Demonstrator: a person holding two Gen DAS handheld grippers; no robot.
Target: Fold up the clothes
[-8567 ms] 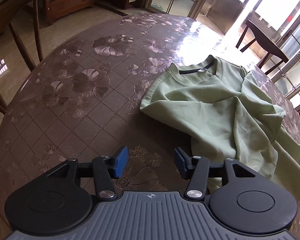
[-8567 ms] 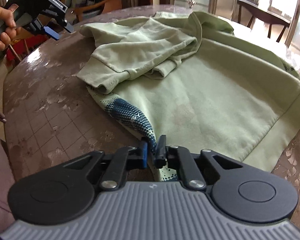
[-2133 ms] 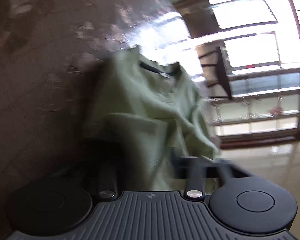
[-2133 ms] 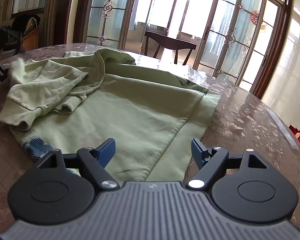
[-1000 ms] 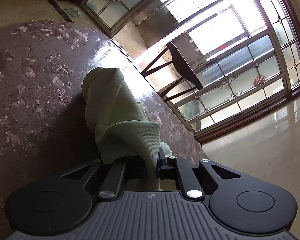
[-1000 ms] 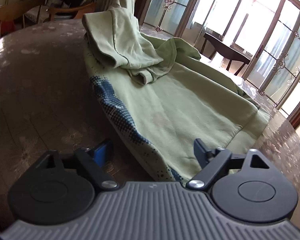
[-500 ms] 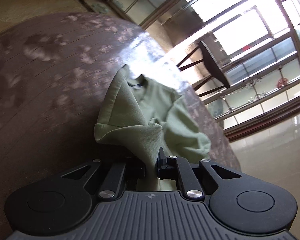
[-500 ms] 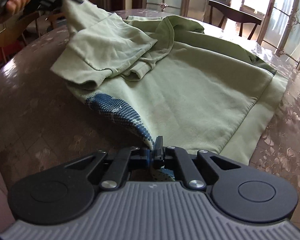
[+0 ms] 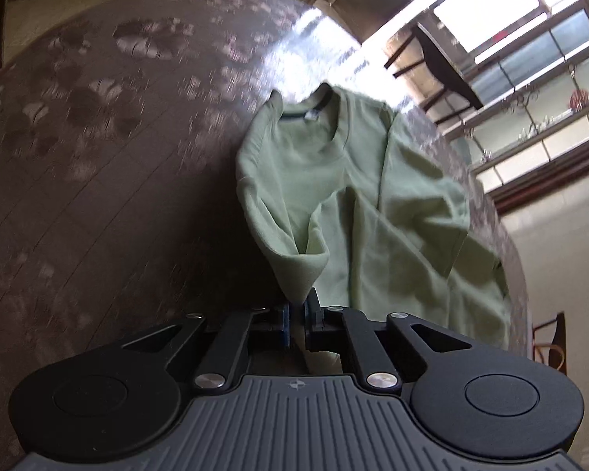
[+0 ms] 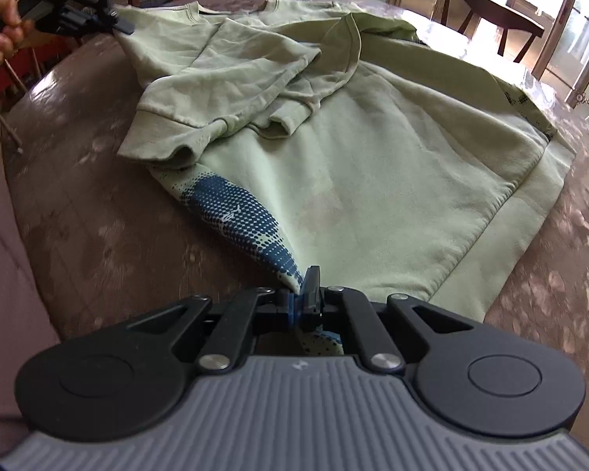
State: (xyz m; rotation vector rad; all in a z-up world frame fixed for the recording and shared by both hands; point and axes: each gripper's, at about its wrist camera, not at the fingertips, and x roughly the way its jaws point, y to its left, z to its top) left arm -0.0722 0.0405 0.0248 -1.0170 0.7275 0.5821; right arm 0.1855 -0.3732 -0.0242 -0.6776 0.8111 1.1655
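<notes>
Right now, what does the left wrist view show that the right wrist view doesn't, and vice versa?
Left wrist only: the shirt's neckline with its dark inner collar band, seen from the shoulder end.

Right wrist only: the blue dotted print along the shirt's edge, the wide hem band, and a hand holding the left gripper clamped on a far corner.

Both: the green shirt on the floral table, a dark chair by the windows, and each camera's own gripper, right gripper included, shut on fabric.

Home dining room: floral-covered round table (image 9: 117, 157), wooden chair (image 10: 487, 11), glazed doors (image 9: 530, 51)
</notes>
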